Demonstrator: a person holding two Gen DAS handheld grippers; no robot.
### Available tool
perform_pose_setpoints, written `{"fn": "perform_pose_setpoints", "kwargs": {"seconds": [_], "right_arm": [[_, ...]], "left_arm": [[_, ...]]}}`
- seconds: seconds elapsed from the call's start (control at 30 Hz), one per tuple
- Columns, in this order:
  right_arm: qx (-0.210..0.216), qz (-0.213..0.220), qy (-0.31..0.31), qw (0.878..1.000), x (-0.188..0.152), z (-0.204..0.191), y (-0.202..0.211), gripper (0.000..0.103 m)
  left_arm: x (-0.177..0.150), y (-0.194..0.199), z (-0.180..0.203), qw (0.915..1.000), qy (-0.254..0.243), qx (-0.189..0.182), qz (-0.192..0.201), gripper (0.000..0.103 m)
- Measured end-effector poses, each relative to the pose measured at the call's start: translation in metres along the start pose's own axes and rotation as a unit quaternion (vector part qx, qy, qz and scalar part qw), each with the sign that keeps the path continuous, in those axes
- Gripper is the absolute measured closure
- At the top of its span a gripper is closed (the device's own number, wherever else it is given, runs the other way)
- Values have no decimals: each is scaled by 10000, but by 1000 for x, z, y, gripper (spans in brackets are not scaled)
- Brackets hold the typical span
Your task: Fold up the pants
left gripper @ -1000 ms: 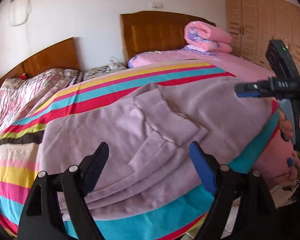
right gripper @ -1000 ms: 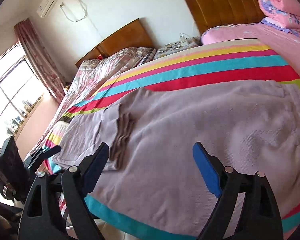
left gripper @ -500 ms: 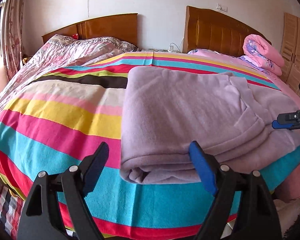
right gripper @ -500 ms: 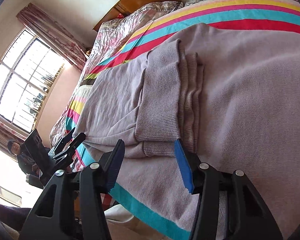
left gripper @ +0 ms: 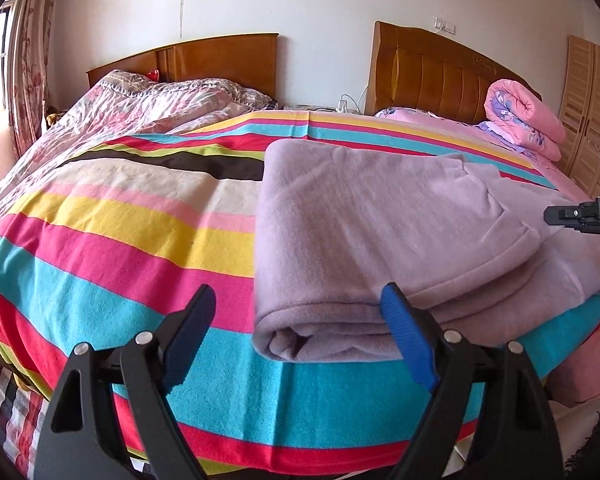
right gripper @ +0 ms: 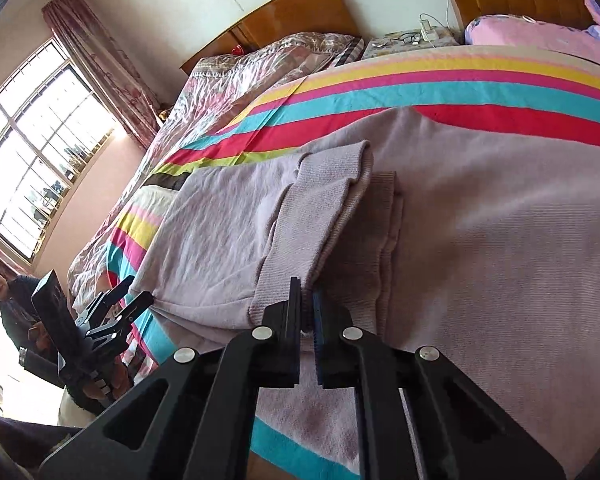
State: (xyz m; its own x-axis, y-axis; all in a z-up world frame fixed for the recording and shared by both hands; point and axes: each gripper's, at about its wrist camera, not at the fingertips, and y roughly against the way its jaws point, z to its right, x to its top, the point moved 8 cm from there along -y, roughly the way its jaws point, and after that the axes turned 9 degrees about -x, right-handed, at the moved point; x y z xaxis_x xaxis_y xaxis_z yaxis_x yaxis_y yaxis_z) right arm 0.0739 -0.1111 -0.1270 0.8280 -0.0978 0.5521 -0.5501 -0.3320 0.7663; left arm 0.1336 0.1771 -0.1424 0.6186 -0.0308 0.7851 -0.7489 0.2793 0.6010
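Lilac fleece pants (left gripper: 380,232) lie folded over on a striped bedspread (left gripper: 120,240); the folded end faces me. My left gripper (left gripper: 300,332) is open and empty, just in front of that fold at the bed's near edge. In the right wrist view the pants (right gripper: 480,240) fill the frame, with the ribbed cuffs (right gripper: 320,208) stacked on top. My right gripper (right gripper: 307,312) is shut on the near edge of a ribbed cuff. It also shows at the right edge of the left wrist view (left gripper: 556,216).
A second bed with a floral quilt (left gripper: 140,108) stands to the left. A rolled pink quilt (left gripper: 524,120) lies by the headboard (left gripper: 440,76). A wardrobe (left gripper: 588,100) is at the right, a window (right gripper: 32,152) at the left.
My right gripper has closed from open onto the ribbed cuff. My left gripper has swung left to face the pants' folded end and stays open.
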Motion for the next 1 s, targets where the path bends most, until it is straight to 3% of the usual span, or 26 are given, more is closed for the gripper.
{"fn": "perform_pose_setpoints", "kwargs": {"seconds": [0.07,0.17,0.23,0.27,0.3,0.37,0.47,0.57,0.6,0.7,0.73,0.8,1.0], "right_arm": [[-283,-297,-100,9991,-12,17,-20,94],[-89,-279,-206,9994,-12,21,-25,93],[-158,-100,-160,9997,-4,21,-14,68],[-145,-10,-156,9998,1,21,-9,42],[-63,52,-140,9999,4,20,-5,24],[-49,-87,-62,9999,5,20,-11,25],[82,-466,-47,9989,-1,20,-34,41],[37,-545,163,9984,1,12,-38,45],[31,-614,188,9979,0,12,-38,56],[5,-771,283,9966,-4,14,-38,72],[61,-775,204,9968,-3,16,-39,73],[102,-636,94,9979,0,19,-37,87],[170,-72,95,9998,22,4,-11,90]], "left_arm": [[0,0,-1,10000,3,-32,-5,18],[-2,0,-2,10000,-35,38,-56,18],[-2,4,-4,10000,-33,87,-24,18],[-3,7,-7,9999,-11,114,-13,17],[-4,10,-10,9999,18,159,1,17],[-7,14,-16,9997,101,214,11,16],[-13,18,-22,9994,219,265,20,14],[-17,21,-22,9991,263,321,16,14],[-17,22,-23,9991,271,333,25,14],[-20,26,-26,9988,339,337,69,14],[-21,26,-27,9988,359,322,68,14],[-24,25,-27,9990,342,283,34,14],[-25,23,-10,9995,-38,286,-91,14]]}}
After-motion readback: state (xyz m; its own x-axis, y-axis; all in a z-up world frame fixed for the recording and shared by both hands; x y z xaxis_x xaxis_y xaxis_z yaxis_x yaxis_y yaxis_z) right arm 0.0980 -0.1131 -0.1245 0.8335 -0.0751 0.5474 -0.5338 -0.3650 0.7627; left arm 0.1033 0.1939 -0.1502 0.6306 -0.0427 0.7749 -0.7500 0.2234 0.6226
